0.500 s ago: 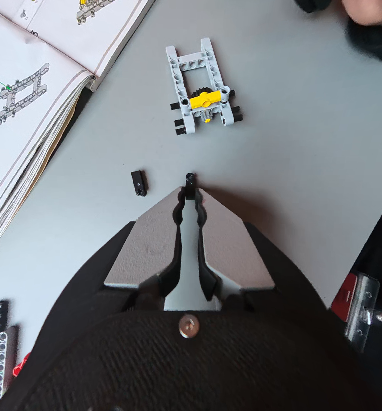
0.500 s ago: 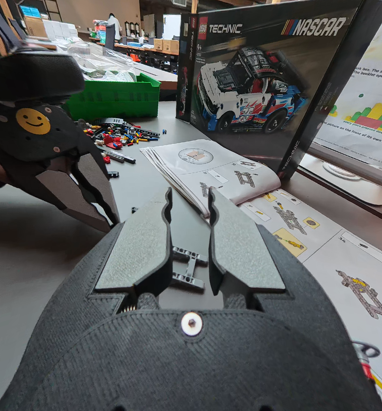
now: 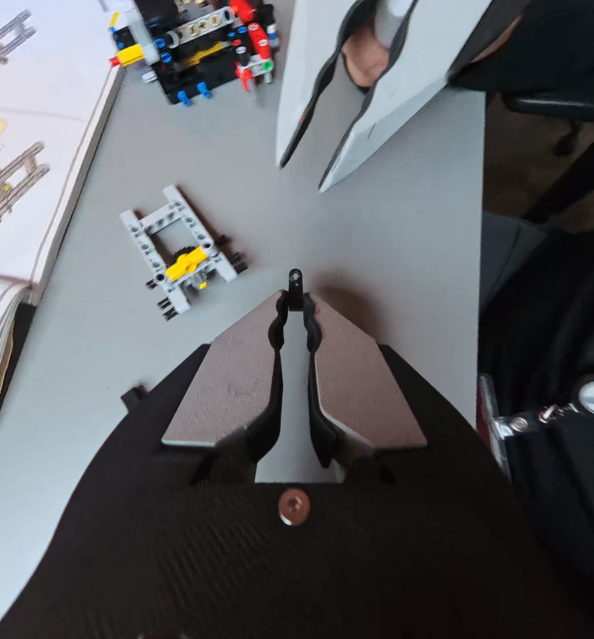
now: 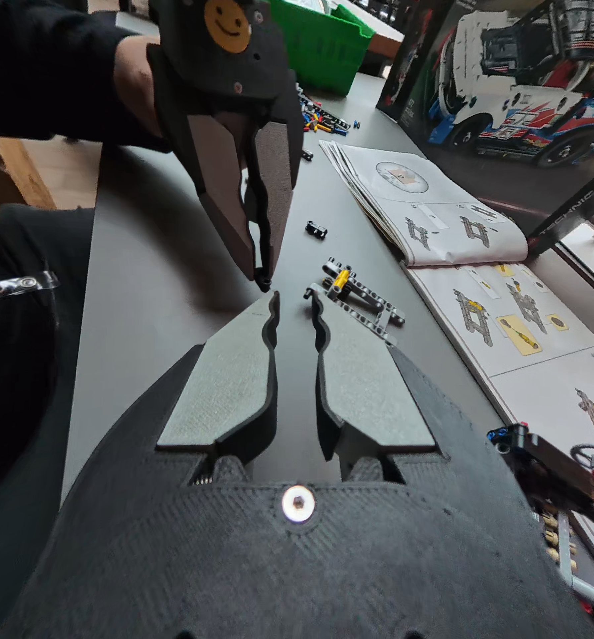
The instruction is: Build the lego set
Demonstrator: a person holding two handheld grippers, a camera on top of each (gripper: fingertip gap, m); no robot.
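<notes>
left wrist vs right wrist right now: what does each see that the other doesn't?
Left wrist only: most of the black sub-assembly with red and blue pins at the top; the right view catches just a corner of it.

Right wrist only: the green bin, the set's box, the loose parts pile and a separate black connector on the table.

Both: the grey frame with a yellow piece, the open instruction booklet, the left gripper pinching a small black piece, and the right gripper, open and empty.

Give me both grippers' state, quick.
Left gripper: shut on the small black connector.
Right gripper: open, holding nothing.
</notes>
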